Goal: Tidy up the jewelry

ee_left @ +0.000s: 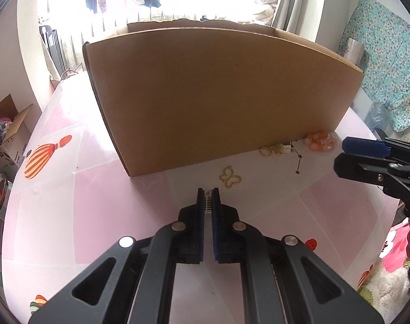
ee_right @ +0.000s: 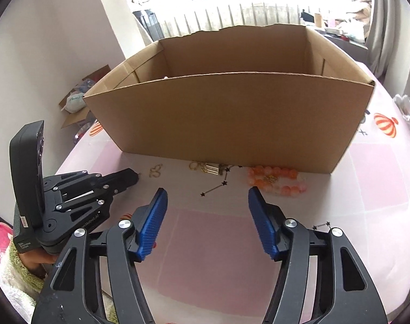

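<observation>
The left gripper (ee_left: pixel 208 198), pinching a small trinket (ee_left: pixel 208 202) by its edge, could drop it at the box's (ee_left: pixel 218 94) twelve-o'clock wall, while the right gripper (ee_right: pixel 207 208) hangs spread and empty.

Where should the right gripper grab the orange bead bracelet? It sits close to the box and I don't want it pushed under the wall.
Judging by its pose, take the near arc of the orange bead bracelet, coming from above on the side away from the cardboard box. It lies flat as a loop, its far beads near the wall, so the right gripper, open, should straddle the near strand.

one cardboard box (ee_right: pixel 226 113), two bead bracelets (ee_right: pixel 275 179), one butterfly pendant (ee_left: pixel 230 177)
</observation>
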Tool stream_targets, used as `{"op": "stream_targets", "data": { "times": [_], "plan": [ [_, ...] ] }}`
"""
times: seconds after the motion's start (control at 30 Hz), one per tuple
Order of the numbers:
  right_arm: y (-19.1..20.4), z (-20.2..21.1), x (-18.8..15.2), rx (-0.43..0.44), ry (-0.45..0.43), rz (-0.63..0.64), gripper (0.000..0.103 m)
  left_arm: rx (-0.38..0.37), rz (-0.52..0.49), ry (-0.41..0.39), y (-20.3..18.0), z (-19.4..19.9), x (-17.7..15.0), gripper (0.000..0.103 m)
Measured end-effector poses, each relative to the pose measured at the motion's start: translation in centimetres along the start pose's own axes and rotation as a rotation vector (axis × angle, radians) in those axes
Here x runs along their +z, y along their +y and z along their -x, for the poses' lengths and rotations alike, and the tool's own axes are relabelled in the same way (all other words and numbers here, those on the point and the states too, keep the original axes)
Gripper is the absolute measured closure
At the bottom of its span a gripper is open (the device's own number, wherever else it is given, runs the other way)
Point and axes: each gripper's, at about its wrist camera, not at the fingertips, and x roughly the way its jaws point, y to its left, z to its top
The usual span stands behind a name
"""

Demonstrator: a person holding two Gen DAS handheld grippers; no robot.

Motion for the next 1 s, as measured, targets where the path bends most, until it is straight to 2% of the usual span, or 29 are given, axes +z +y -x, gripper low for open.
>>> {"op": "stream_targets", "data": {
  "times": [0.03,0.07,0.23,0.43,0.63,0.77,1.0],
  "plan": [
    [0.5,-0.2,0.4,0.014,0.008,0.017,0.055,-0.006,0.004,-0.001,0.1,-0.1,0.1,0.098],
    [0.8,-0.6,0.8,0.027,0.018,0.037,0.056,-0.013,0.010,-0.002,0.4,0.0,-0.1,0.098],
    [2.5,-2.6,2.2,0.023,0.031,0.131,0.057,-0.050,0.028,-0.015,1.2,0.0,-0.4,0.098],
    [3.4,-5.3,3.4,0.026,0.075,0.186,0.057,-0.079,0.046,-0.025,1.7,0.0,-0.7,0.098],
    [3.6,-7.9,4.2,0.022,0.134,0.160,0.057,-0.105,0.070,-0.027,2.9,-0.2,-1.2,0.098],
    [3.6,-8.2,4.5,0.049,0.161,0.119,0.057,-0.113,0.078,-0.028,3.5,-0.2,-1.4,0.098],
    [4.4,-8.2,4.7,0.037,0.192,0.107,0.057,-0.127,0.093,-0.028,4.1,-0.3,-1.6,0.098]
  ]
}}
